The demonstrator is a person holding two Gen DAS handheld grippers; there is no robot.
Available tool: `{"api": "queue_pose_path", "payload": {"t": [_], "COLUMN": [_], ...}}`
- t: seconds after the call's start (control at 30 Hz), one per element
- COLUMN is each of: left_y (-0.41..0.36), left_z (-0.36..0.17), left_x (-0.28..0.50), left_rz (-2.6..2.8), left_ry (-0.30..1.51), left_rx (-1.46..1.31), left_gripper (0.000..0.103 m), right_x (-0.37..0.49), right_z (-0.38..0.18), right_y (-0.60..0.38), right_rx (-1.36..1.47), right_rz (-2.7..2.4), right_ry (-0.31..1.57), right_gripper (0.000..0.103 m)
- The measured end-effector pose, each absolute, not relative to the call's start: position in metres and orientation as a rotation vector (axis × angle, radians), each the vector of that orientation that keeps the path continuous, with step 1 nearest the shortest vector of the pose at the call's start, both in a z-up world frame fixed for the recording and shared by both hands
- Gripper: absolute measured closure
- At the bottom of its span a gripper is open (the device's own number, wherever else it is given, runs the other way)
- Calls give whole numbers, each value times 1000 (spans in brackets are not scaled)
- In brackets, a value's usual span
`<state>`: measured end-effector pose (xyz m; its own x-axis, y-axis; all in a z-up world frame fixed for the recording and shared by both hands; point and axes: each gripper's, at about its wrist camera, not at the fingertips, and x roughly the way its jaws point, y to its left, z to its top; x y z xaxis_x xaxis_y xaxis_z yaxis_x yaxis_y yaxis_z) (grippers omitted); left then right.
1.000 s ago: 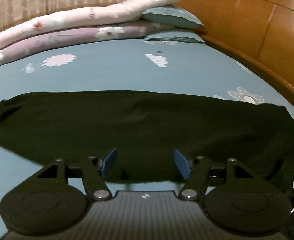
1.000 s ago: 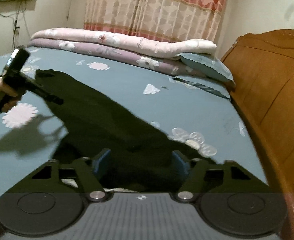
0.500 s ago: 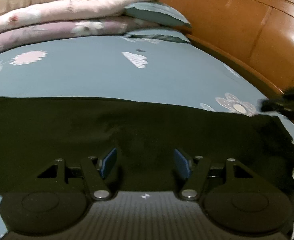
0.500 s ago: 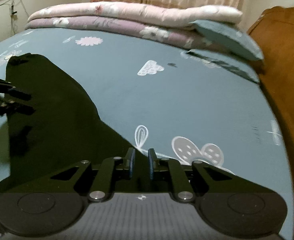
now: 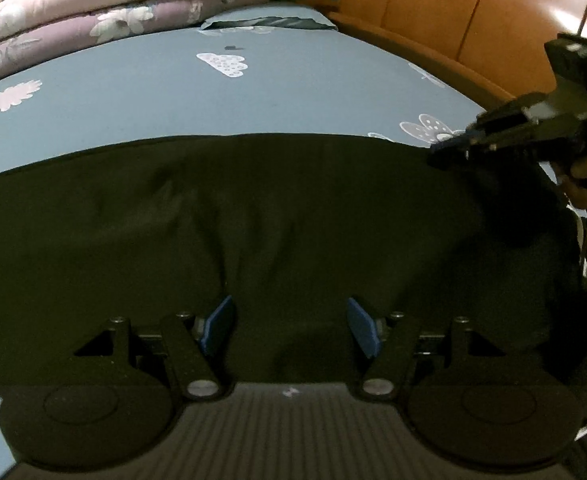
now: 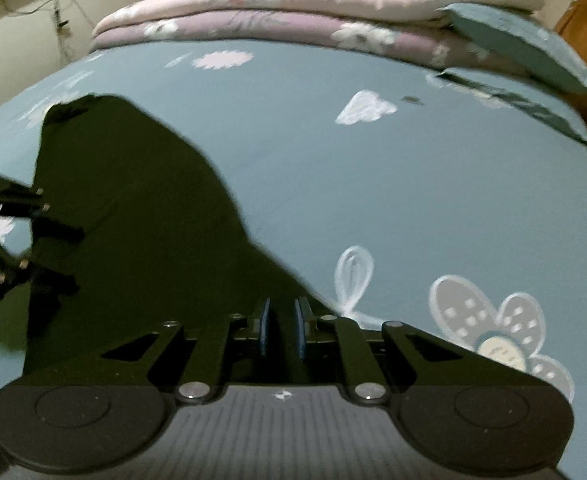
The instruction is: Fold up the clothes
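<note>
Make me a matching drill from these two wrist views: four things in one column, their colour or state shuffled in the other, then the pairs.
Things:
1. left tongs
2. right tongs
3. garment
4. headboard

States:
A. black, spread flat across the bed sheet
B. orange-brown wood
C. pads wide apart, above the garment's near edge
D. pads nearly together, at the garment's corner

Pairs: 1-C, 2-D, 3-A, 4-B
</note>
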<state>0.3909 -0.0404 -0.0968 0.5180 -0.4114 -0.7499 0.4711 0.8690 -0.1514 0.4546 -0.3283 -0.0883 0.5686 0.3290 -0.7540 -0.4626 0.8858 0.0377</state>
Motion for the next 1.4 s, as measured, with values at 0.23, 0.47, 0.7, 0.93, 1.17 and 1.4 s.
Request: {"api": "queue_pose_path", "payload": {"t": [0.23, 0.47, 0.7, 0.93, 1.17, 1.4], "left_y": [-59, -106, -163, -192, -182, -167], "left_z": [-76, -65, -73, -96, -97, -94], "left_x": [403, 431, 487, 504, 451, 422], "left_rz": [-602, -692, -753, -928, -1056, -1060], "left_ry": [798, 664, 668, 826, 748, 719], "left_rx": [25, -12, -28, -39, 91, 107], "left_gripper": [39, 39, 39, 41, 41, 41], "right_x": [439, 419, 404, 376, 386, 467], "right_z": [-108, -118, -117, -81, -42, -68], "right_y": [-318, -324, -321, -342, -395, -403], "right_rx": [-123, 116, 145, 0, -26, -32], "right_rz": [533, 626, 658, 573, 416, 381], "right_ry": [912, 969, 971, 879, 749, 785], "right_gripper": [88, 87, 87, 82, 82, 82]}}
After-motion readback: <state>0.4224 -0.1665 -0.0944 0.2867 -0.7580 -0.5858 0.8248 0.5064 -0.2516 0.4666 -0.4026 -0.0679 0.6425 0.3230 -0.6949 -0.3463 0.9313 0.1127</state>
